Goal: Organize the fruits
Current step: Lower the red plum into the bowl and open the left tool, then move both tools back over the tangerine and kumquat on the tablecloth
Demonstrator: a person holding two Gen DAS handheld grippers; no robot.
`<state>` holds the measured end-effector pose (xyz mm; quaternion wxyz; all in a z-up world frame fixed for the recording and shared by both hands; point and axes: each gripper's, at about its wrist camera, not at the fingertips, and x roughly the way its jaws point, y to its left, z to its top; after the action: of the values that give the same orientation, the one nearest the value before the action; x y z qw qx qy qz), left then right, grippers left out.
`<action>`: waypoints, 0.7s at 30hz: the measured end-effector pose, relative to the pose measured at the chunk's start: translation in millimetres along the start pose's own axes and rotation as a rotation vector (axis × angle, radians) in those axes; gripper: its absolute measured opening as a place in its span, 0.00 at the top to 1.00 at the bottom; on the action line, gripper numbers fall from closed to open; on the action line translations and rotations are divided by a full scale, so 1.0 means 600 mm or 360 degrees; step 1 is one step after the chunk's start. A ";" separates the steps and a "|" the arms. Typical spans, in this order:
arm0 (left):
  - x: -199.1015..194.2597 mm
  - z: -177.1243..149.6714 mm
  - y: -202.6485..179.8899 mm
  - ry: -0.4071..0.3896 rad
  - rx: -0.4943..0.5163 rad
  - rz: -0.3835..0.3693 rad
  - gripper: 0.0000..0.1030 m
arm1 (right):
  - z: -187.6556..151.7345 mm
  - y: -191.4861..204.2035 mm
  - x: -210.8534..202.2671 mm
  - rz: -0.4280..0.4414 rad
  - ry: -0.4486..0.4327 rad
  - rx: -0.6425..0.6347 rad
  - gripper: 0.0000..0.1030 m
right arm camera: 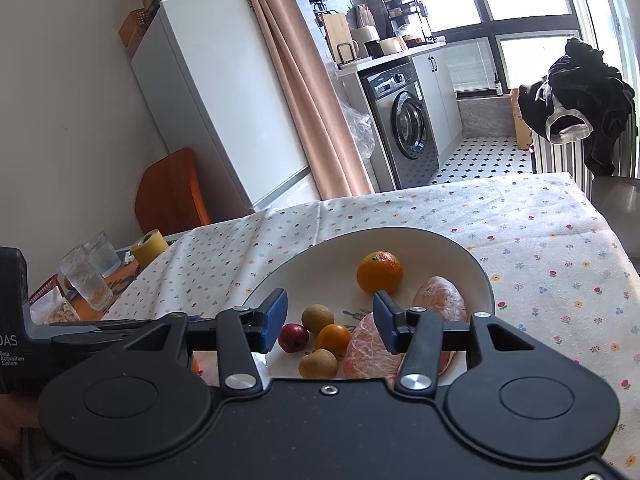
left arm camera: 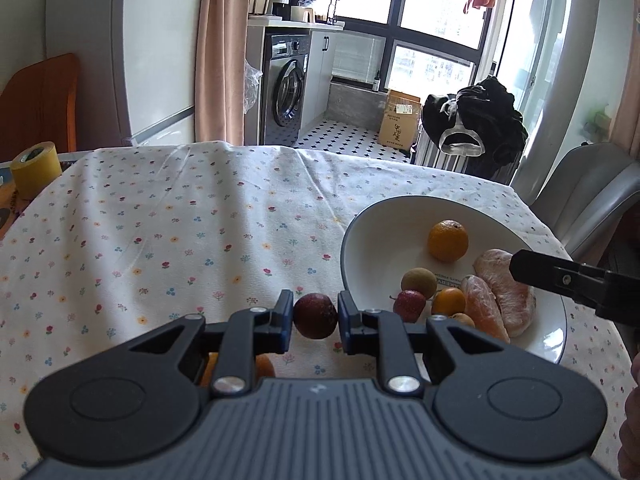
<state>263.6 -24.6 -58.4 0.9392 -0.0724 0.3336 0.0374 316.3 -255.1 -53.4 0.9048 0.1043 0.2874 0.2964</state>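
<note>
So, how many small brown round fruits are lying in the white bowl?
2. One brown fruit lies behind the red fruit; the other brown fruit lies at the near rim of the bowl. More may hide behind the right gripper.

The surface wears a matt cotton-looking cloth (left arm camera: 180,216), creased and printed with small flowers. The bowl (right arm camera: 460,248) is glossy white glazed ceramic. The left gripper (left arm camera: 315,316) is matt black plastic with shiny metal rivets (its body ribbed). The dark red fruit (left arm camera: 315,315) looks dull-skinned; the peeled segments (right arm camera: 370,350) rough and pithy.
</note>
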 end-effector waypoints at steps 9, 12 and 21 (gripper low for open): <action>-0.010 0.004 -0.045 -0.0050 0.0078 -0.0114 0.75 | 0.008 -0.005 -0.014 0.0011 -0.0045 0.0019 0.50; -0.014 0.007 -0.044 -0.0052 0.0082 -0.0072 0.74 | 0.008 -0.001 -0.018 0.0025 -0.0052 0.0008 0.50; -0.042 0.008 -0.007 -0.0064 0.0011 -0.0007 0.72 | 0.006 0.016 -0.018 0.0060 -0.0041 -0.0024 0.50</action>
<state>247.4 -28.7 -38.2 0.9461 -0.0692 0.3145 0.0355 306.7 -254.1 -41.9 0.9035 0.1068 0.2713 0.3142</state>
